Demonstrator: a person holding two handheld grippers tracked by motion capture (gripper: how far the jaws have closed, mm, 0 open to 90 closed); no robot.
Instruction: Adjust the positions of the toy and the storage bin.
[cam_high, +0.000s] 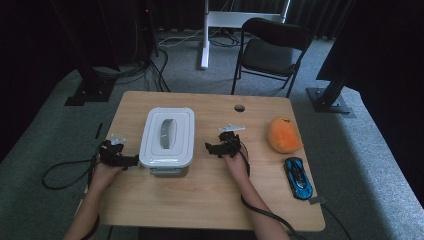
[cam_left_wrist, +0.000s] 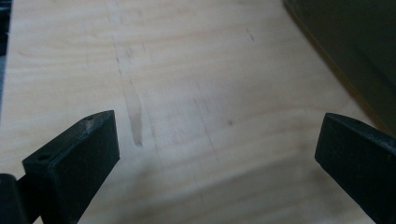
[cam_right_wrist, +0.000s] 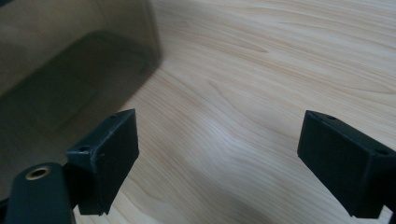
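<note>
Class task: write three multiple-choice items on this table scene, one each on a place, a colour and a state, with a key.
1. Where is the lidded box?
A between the two grippers
B beside the toy car
C on the chair

2. What colour is the toy car?
A red
B blue
C white

3. How do the left hand-held gripper jaws stand?
A shut
B clamped on the box
C open

Key: 1 A, the right hand-held gripper flanks its other side. 2 B, blue body. 3 C, bare table between the jaws.

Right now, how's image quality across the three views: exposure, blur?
High view: dim, surroundings near black, table and white box readable. Left gripper view: bright wood, soft focus, left claw edges blurred. Right gripper view: wood grain fairly sharp, box wall murky.
</note>
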